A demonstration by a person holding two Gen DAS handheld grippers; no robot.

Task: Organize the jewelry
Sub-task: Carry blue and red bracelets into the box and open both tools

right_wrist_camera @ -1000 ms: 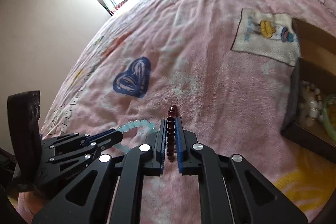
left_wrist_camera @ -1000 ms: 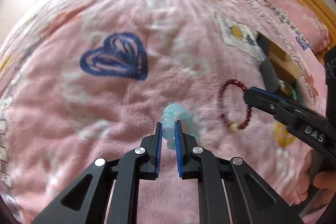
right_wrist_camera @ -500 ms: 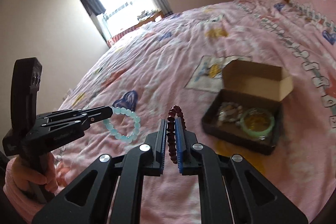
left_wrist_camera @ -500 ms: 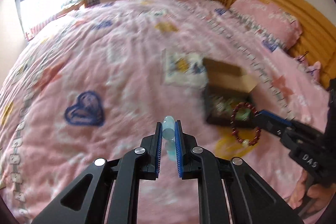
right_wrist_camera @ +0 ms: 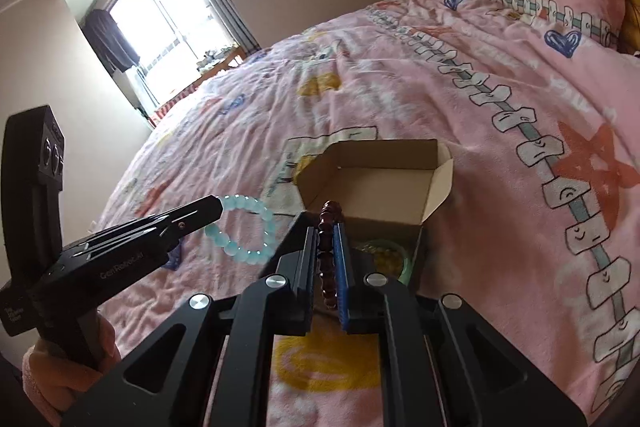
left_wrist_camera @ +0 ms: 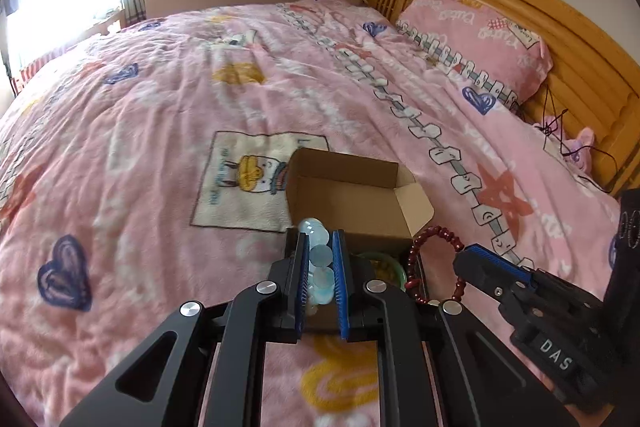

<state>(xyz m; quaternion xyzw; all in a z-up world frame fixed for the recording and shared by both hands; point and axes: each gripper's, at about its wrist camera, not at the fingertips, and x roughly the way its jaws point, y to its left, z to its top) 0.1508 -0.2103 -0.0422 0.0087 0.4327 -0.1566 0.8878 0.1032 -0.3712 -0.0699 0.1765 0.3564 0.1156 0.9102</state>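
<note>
My left gripper [left_wrist_camera: 320, 259] is shut on a light blue bead bracelet [left_wrist_camera: 320, 263], held in the air just in front of an open cardboard box [left_wrist_camera: 360, 195] on the pink bed. My right gripper [right_wrist_camera: 328, 255] is shut on a dark red bead bracelet [right_wrist_camera: 328, 251], also held close to the box [right_wrist_camera: 380, 183]. In the right wrist view the blue bracelet [right_wrist_camera: 244, 227] hangs as a ring from the left gripper [right_wrist_camera: 212, 207]. In the left wrist view the red bracelet [left_wrist_camera: 436, 259] hangs from the right gripper [left_wrist_camera: 464, 259]. A green bangle [right_wrist_camera: 384, 259] lies inside the box.
The pink blanket [left_wrist_camera: 200, 107] covers the whole bed. A pink pillow [left_wrist_camera: 472, 35] and a wooden headboard [left_wrist_camera: 580, 59] are at the far right. A window [right_wrist_camera: 172, 27] is at the far left. The box's lid stands open at its far side.
Both grippers have lifted their bracelets off the blanket and moved towards the box, which is now right in front of both.
</note>
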